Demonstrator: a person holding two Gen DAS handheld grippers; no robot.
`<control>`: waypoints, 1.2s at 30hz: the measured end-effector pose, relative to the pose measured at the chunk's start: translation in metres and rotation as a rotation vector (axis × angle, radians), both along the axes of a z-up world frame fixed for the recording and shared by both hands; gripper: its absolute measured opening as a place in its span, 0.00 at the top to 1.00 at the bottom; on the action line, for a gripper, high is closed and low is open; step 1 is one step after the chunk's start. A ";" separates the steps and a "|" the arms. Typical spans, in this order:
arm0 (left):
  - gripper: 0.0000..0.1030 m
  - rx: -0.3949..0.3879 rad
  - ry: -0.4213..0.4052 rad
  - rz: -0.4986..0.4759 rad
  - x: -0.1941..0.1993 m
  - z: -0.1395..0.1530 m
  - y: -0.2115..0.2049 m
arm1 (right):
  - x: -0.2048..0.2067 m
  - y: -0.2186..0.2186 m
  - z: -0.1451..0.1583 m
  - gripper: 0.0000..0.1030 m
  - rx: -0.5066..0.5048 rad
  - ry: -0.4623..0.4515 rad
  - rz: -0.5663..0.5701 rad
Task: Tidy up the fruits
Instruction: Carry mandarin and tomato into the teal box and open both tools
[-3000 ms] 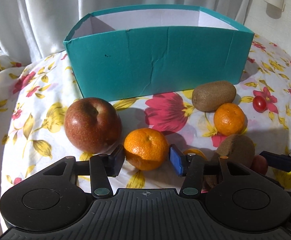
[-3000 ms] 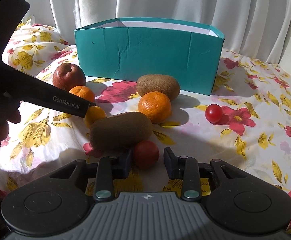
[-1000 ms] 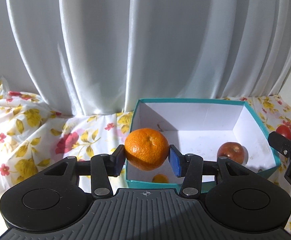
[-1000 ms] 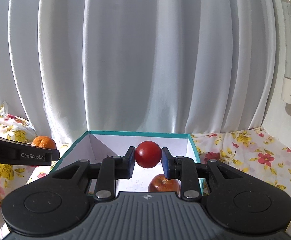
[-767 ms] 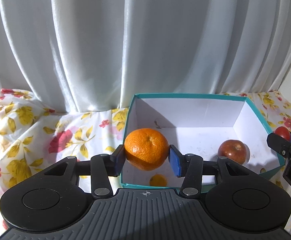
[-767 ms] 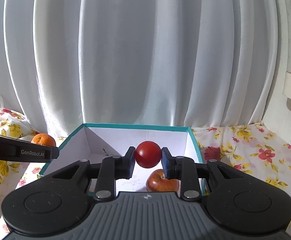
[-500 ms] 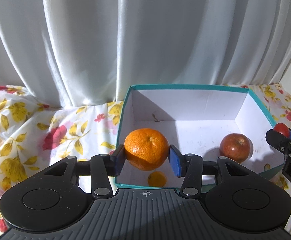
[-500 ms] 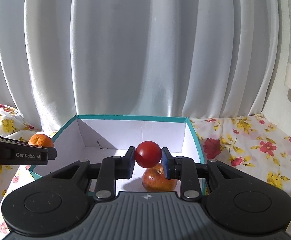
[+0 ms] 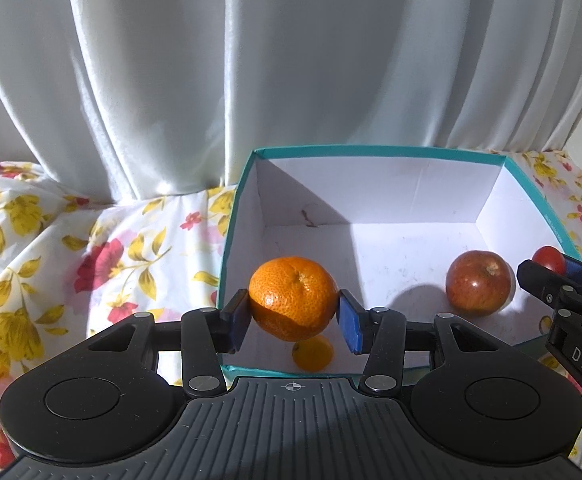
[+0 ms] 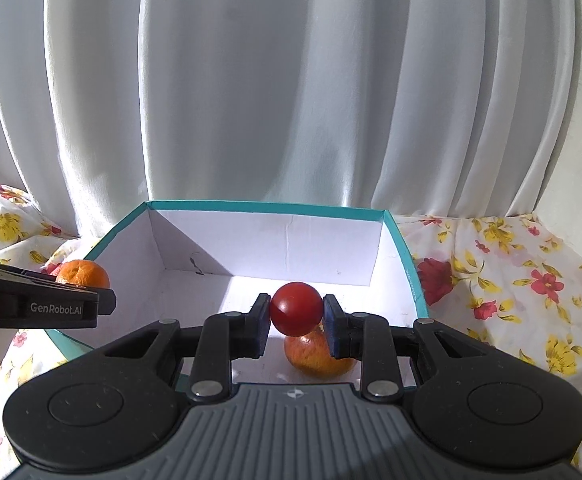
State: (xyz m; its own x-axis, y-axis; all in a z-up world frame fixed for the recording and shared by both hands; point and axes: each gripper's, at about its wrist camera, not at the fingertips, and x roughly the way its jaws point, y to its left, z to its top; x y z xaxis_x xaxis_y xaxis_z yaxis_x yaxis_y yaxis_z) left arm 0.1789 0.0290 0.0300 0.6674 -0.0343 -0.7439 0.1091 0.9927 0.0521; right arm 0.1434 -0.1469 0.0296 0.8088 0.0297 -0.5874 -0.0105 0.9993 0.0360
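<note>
My left gripper (image 9: pixel 293 312) is shut on an orange mandarin (image 9: pixel 293 298), held above the near left part of the teal box (image 9: pixel 227 256). My right gripper (image 10: pixel 296 315) is shut on a small red tomato (image 10: pixel 296 307), held over the box (image 10: pixel 407 264) near its right side. The box has a white inside. A red apple (image 9: pixel 478 282) lies on its floor at the right, and shows under the tomato in the right wrist view (image 10: pixel 315 356). A small orange fruit (image 9: pixel 312 354) lies at the box's near wall. The right gripper (image 9: pixel 547 276) with its tomato (image 9: pixel 548 258) shows at the left wrist view's right edge.
The box stands on a floral cloth (image 9: pixel 103 256) that spreads left and right of it (image 10: pixel 511 288). White curtains (image 9: pixel 291 60) hang close behind the box. The left gripper's finger (image 10: pixel 43 308) with the mandarin (image 10: pixel 83 274) reaches in at the left of the right wrist view.
Both grippers have come lower and closer over the box, each holding its fruit. The box looks larger, and the apple sits more under the right gripper.
</note>
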 end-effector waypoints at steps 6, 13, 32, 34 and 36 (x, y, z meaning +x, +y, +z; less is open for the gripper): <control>0.50 0.005 0.016 -0.009 0.004 -0.007 -0.004 | 0.005 0.000 -0.008 0.74 -0.005 0.022 0.003; 0.49 0.008 0.031 -0.023 0.009 -0.012 -0.007 | 0.009 0.000 -0.013 0.74 -0.002 0.034 0.006; 0.27 0.003 -0.085 -0.027 -0.013 0.007 0.002 | -0.005 -0.010 -0.006 0.46 0.012 -0.020 -0.047; 0.26 0.006 -0.101 -0.017 -0.020 0.010 0.007 | -0.010 -0.012 -0.003 0.42 0.014 -0.034 -0.055; 0.26 0.011 -0.116 -0.007 -0.027 0.011 0.013 | -0.017 -0.015 -0.001 0.37 0.014 -0.051 -0.062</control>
